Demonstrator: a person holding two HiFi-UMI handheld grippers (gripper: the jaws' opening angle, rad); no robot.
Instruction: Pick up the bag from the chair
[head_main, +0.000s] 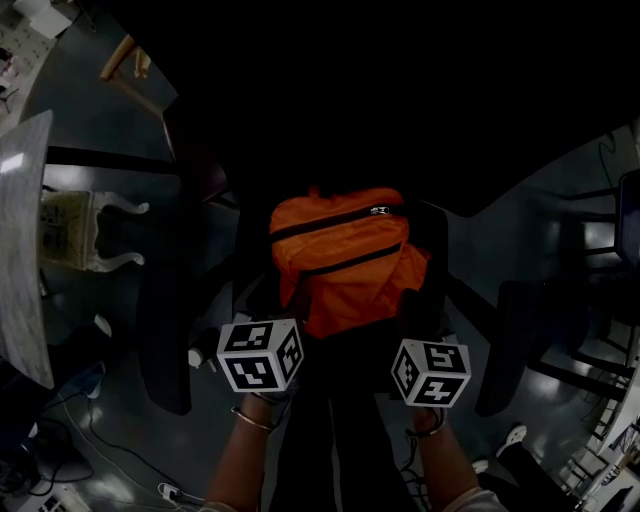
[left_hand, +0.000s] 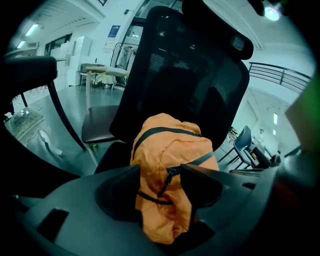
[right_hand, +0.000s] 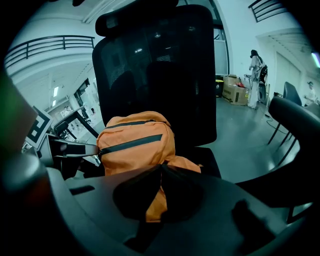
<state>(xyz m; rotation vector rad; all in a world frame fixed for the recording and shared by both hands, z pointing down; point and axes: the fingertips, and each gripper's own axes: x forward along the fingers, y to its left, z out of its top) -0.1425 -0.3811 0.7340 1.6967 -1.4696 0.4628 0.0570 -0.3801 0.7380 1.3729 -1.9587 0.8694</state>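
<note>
Bag (head_main: 340, 262), bright orange with black zips, sat on the seat of a black office chair (right_hand: 155, 65), its back against the tall backrest. Both grippers were at its near, lower edge, one on each side, with their marker cubes just below it in the head view. The left gripper (left_hand: 160, 172) had its jaws spread wide, and the bag's front pocket, with a zip pull hanging on it, bulged into the gap between them; I could not tell whether the cloth touched the pads. The right gripper (right_hand: 160, 167) had its jaw tips pressed together, pinching a fold of the bag's orange cloth at the lower corner. A second chair (left_hand: 100, 127) with a brown seat stood behind, off to the left.
</note>
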